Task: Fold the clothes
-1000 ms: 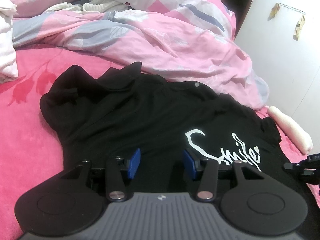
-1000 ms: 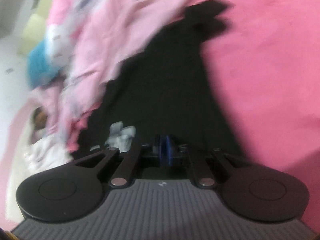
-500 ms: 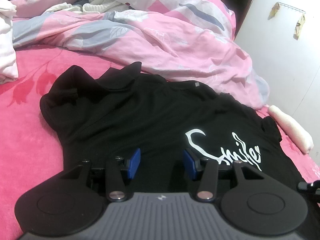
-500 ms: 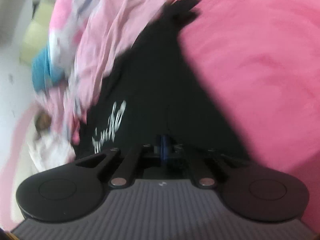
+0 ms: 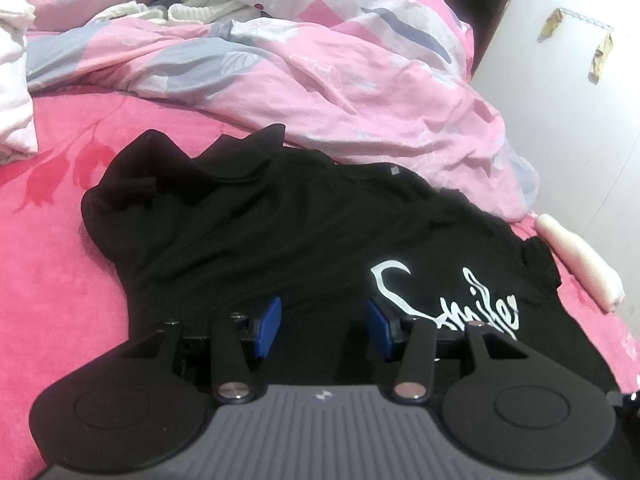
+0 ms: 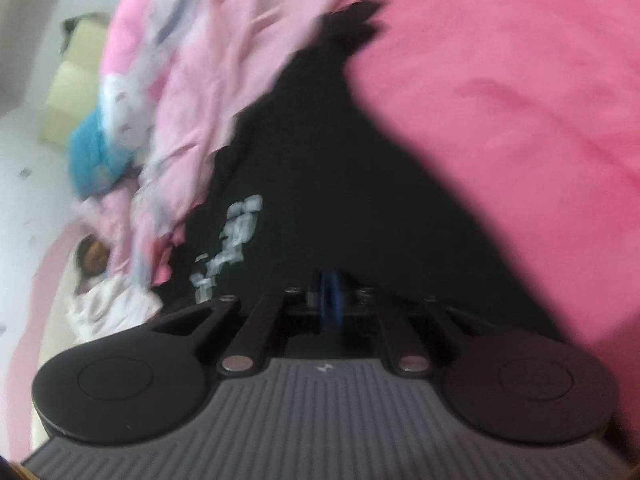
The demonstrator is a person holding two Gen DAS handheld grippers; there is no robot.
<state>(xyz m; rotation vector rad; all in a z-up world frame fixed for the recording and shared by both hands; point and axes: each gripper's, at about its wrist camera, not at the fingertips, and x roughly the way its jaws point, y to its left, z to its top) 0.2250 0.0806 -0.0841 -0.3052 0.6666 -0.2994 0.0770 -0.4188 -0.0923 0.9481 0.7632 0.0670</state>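
A black T-shirt [image 5: 280,240] with a white "Smile" print [image 5: 452,304] lies spread on the pink bed sheet [image 5: 48,260]. Its far left part is bunched and rumpled. My left gripper [image 5: 324,328] hovers over the shirt's near edge. Its blue pads stand apart with nothing pinched between them. In the blurred right wrist view the same T-shirt [image 6: 340,180] runs away from my right gripper [image 6: 330,296], with the print [image 6: 232,232] to its left. The right gripper's blue pads are pressed together at the shirt's near edge. I cannot tell if cloth is pinched.
A rumpled pink floral duvet [image 5: 340,68] is heaped behind the shirt and touches its far edge. White clothing [image 5: 14,80] lies at the far left. A cream roll [image 5: 580,264] rests by the white wall [image 5: 580,120] on the right. A blue item [image 6: 96,152] lies beyond the duvet.
The left view is unchanged and the shirt lies as before. The right gripper has slid sideways along the shirt's near edge, and the print has come into its view.
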